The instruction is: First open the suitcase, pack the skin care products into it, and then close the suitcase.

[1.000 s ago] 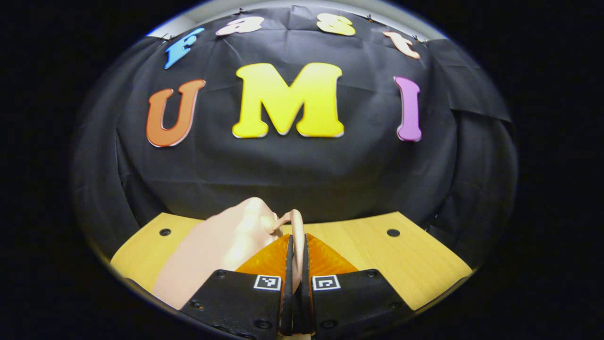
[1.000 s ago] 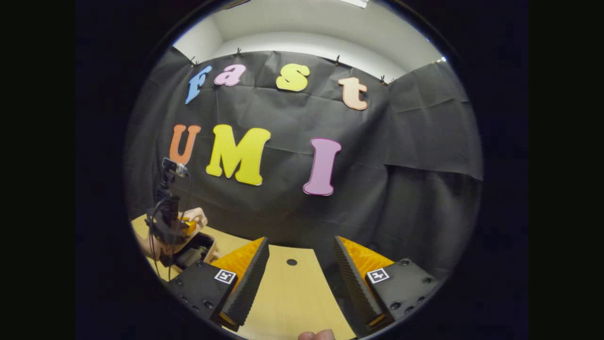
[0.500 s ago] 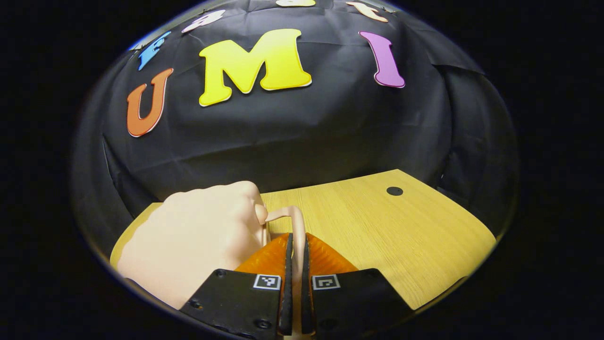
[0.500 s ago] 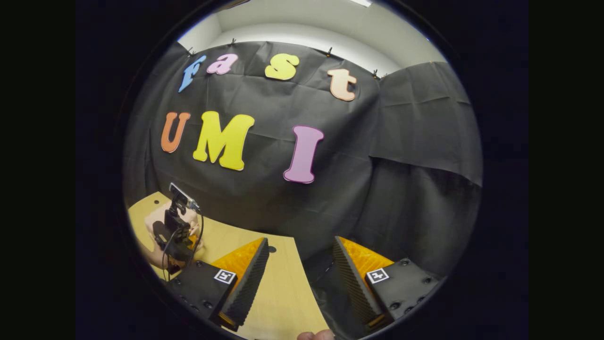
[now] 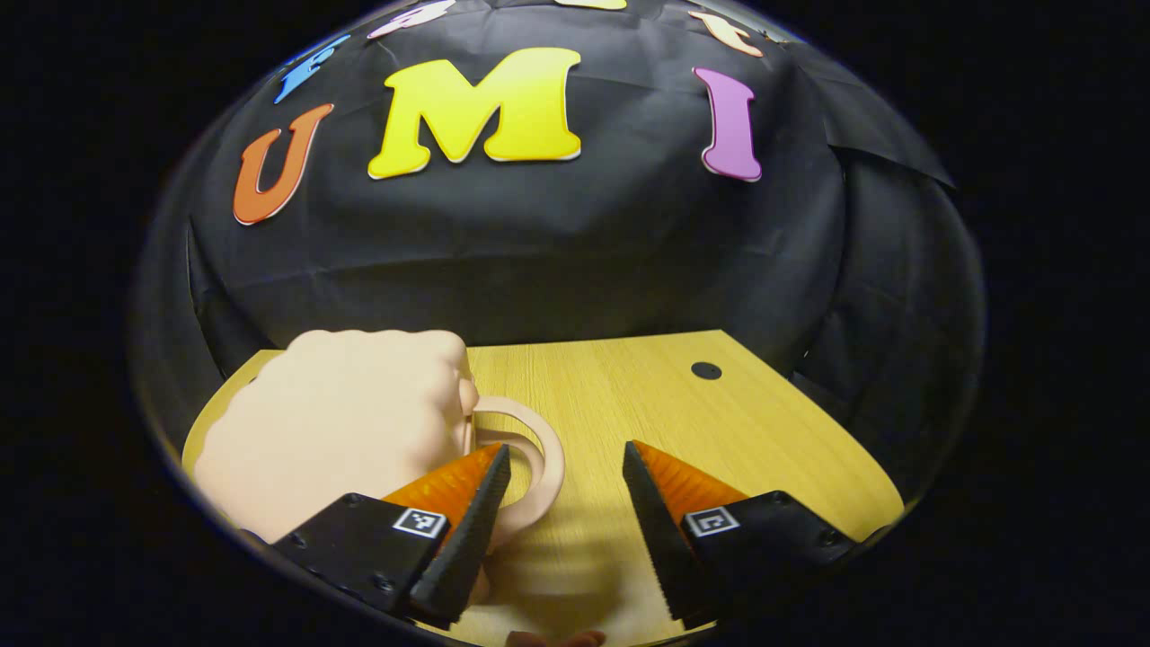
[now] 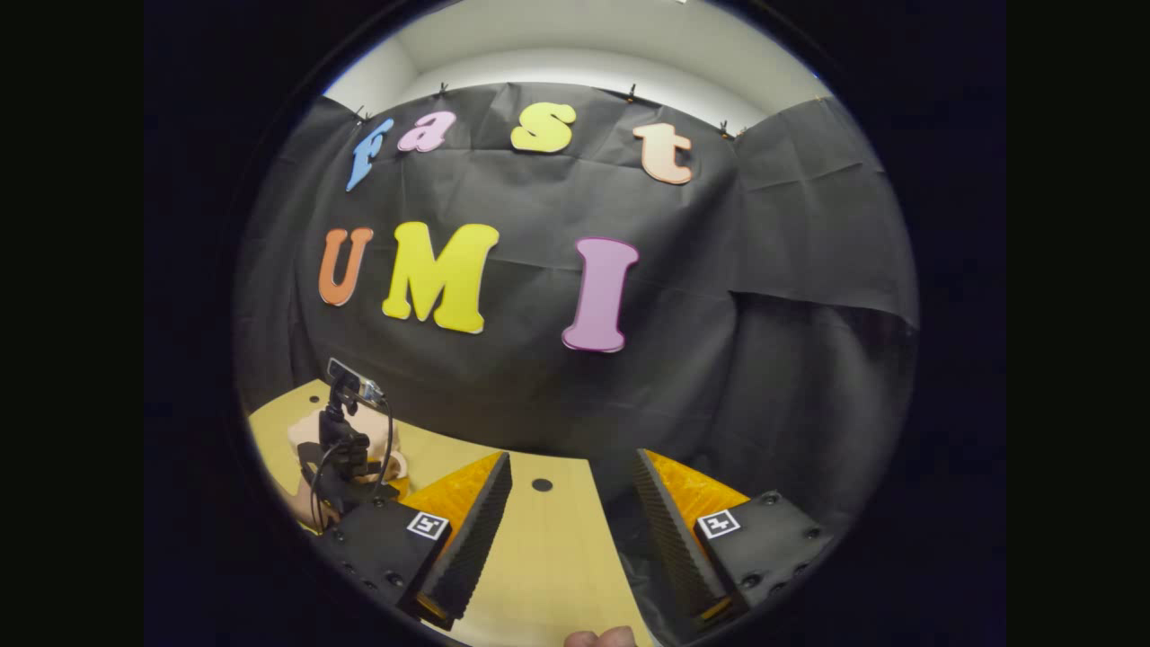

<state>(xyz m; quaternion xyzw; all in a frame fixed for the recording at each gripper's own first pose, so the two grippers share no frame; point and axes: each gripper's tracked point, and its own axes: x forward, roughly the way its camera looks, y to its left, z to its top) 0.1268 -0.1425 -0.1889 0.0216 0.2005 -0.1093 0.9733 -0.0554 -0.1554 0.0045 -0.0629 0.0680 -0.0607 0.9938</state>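
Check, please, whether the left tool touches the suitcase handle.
Cannot tell. Left gripper view: one finger of the open left tool overlaps the suitcase handle, hiding any contact; the other stands clear.

A: How does the left gripper point(image 5: 561, 503) stand?
B: Fingers spread wide with a clear gap between them, nothing pressed in the jaws, pointing forward and tilted downward. From the right gripper view it sits far off to the left, low, with its cable looping beside it.
A: And the right gripper point(image 6: 570, 526)?
B: Parted just as widely, gripping nothing, aimed forward. A fingertip point(image 6: 600, 638) of the holding hand peeks in at the bottom edge
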